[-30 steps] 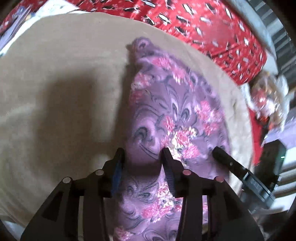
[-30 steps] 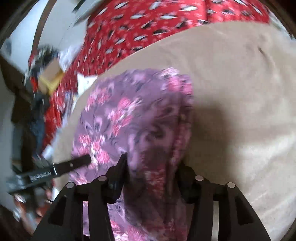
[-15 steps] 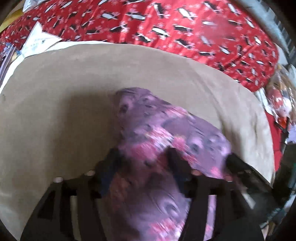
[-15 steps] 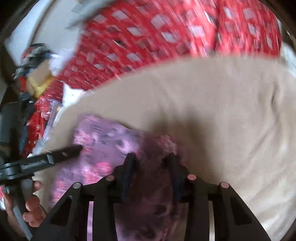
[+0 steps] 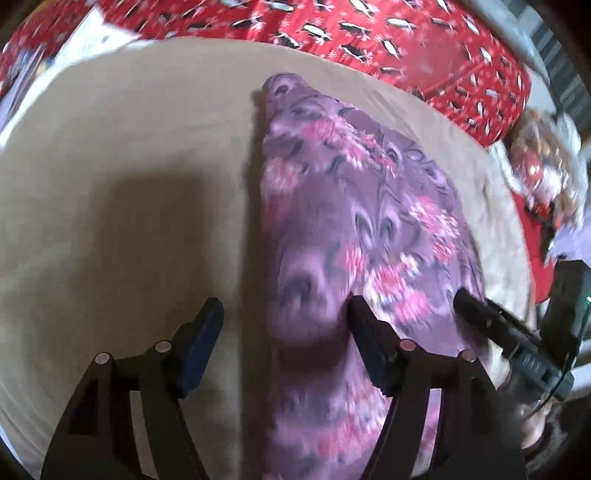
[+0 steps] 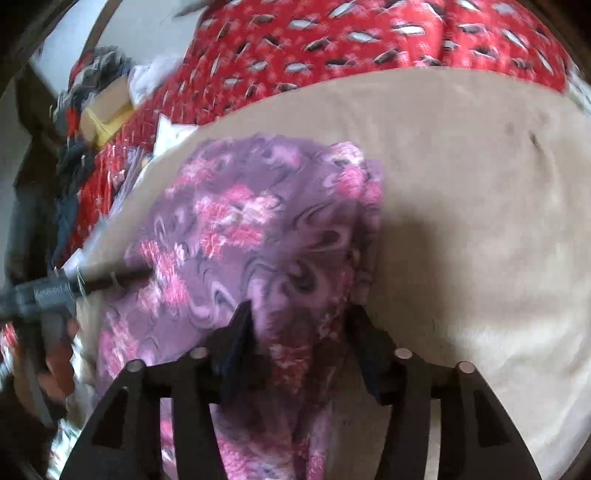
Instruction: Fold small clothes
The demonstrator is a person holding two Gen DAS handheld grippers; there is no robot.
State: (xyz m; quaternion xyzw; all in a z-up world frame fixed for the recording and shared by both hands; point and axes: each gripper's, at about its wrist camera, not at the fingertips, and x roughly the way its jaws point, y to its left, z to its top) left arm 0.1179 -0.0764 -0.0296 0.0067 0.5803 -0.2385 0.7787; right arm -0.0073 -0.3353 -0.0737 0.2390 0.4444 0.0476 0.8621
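Note:
A purple garment with pink flowers [image 5: 354, 236] lies folded lengthwise on a beige blanket [image 5: 129, 155]. My left gripper [image 5: 284, 317] is open, its jaws wide apart over the garment's near left edge, the cloth lying loose between them. In the right wrist view the same garment [image 6: 251, 236] lies on the blanket [image 6: 461, 192]. My right gripper [image 6: 301, 314] is open, its jaws apart with the cloth's right edge between them. The right gripper's finger [image 5: 480, 314] shows in the left view, and the left gripper [image 6: 74, 284] shows at the left of the right view.
A red patterned bedspread [image 5: 369, 29] lies beyond the blanket, also in the right view [image 6: 351, 40]. Clutter with papers and a box [image 6: 107, 107] sits at the far left. More clutter [image 5: 543, 177] lies at the bed's right side.
Both grippers lifted the garment's edge, carried it over and laid it down. Both jaws have opened and let the cloth go.

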